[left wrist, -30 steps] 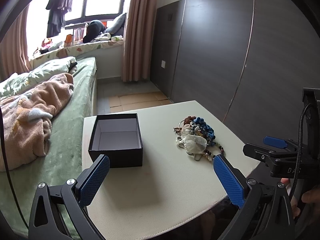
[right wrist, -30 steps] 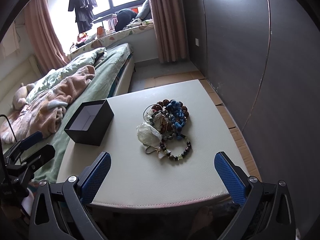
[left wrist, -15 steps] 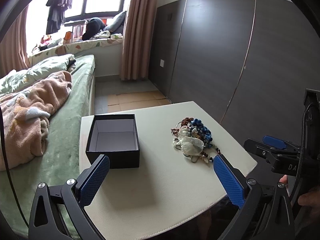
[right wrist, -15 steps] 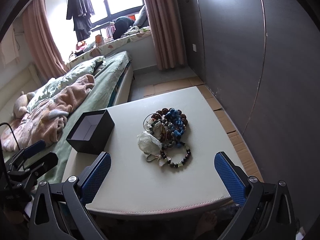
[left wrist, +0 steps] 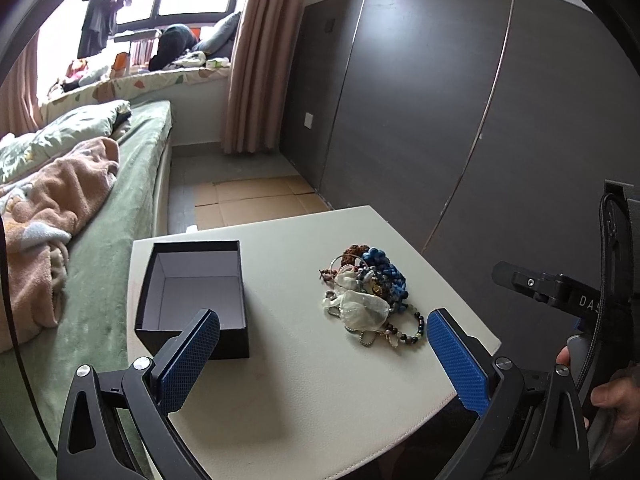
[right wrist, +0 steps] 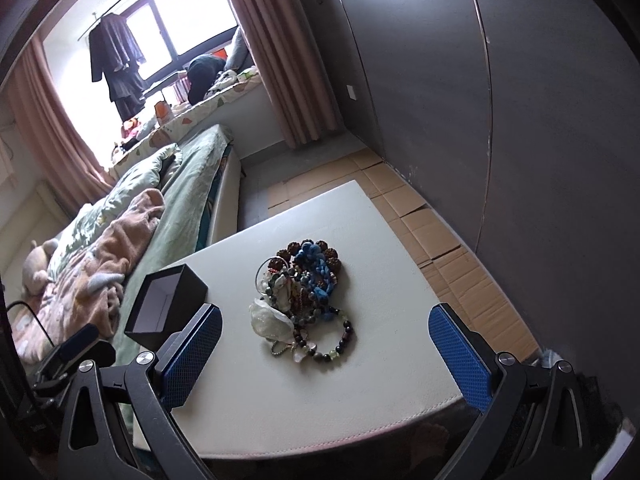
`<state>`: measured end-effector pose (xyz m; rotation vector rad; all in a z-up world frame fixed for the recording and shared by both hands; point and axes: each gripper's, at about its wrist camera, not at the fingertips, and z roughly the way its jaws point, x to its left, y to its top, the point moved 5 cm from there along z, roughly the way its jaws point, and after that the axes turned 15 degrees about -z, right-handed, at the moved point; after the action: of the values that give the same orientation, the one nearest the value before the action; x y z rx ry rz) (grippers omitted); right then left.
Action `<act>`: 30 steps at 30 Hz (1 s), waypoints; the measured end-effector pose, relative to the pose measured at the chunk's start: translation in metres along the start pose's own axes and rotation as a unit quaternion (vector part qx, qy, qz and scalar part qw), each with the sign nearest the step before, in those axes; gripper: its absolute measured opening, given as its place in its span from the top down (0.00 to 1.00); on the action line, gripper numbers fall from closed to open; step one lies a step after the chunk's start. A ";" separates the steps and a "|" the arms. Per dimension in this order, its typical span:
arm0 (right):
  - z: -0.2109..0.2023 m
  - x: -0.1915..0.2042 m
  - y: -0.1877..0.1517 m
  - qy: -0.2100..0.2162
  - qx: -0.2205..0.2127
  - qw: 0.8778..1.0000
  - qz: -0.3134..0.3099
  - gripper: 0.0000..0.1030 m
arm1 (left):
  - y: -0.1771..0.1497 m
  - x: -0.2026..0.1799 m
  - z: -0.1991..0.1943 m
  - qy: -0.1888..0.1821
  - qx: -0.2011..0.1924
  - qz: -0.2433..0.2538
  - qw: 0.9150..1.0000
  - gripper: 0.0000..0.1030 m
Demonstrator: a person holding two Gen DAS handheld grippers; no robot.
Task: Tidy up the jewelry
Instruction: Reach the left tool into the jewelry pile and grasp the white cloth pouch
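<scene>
A pile of bead bracelets and chains (left wrist: 370, 294) lies on the white table (left wrist: 304, 384), right of an open, empty black box (left wrist: 194, 298). The pile (right wrist: 306, 300) and the box (right wrist: 166, 306) also show in the right wrist view. My left gripper (left wrist: 320, 356) is open and empty, held above the table's near part, short of both. My right gripper (right wrist: 326, 354) is open and empty, above the table's near edge, just short of the pile. The right gripper's body (left wrist: 560, 292) shows at the right in the left wrist view.
A bed with a green sheet and a pink blanket (left wrist: 56, 200) runs along the table's left side. A dark wardrobe wall (left wrist: 440, 120) stands to the right. Cardboard sheets (right wrist: 440, 232) cover the floor beyond the table (right wrist: 360, 380).
Both grippers have moved a little and tilted; the right view has rolled, and the pile sits closer between its fingers. Nothing on the table has moved. Both stay open.
</scene>
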<state>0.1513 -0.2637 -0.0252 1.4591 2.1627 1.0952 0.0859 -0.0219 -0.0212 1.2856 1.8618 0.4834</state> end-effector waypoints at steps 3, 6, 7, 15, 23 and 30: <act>0.008 -0.008 0.001 0.010 0.008 0.999 0.029 0.00 | -0.002 -0.010 0.013 -0.018 0.015 0.009 1.000 0.00; 0.016 -0.015 0.001 0.021 0.018 0.998 0.062 0.00 | -0.009 -0.019 0.025 -0.020 0.028 0.018 0.999 0.00; 0.020 -0.019 0.000 0.022 0.023 0.997 0.073 0.00 | -0.012 -0.022 0.032 -0.023 0.037 0.020 0.999 0.00; 0.032 -0.038 -0.001 0.007 0.048 0.992 0.120 0.00 | -0.021 -0.026 0.071 -0.032 0.079 0.003 0.996 0.15; 0.042 -0.054 0.000 0.008 0.059 0.987 0.147 0.00 | -0.027 -0.031 0.105 -0.022 0.104 0.005 0.994 0.15; 0.054 -0.059 0.004 0.016 0.070 0.985 0.157 0.00 | -0.029 -0.041 0.128 -0.015 0.106 0.018 0.994 0.15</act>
<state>0.2131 -0.2929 -0.0675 1.9091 2.1162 1.0897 0.1755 -0.0868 -0.1022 1.4605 1.9072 0.2883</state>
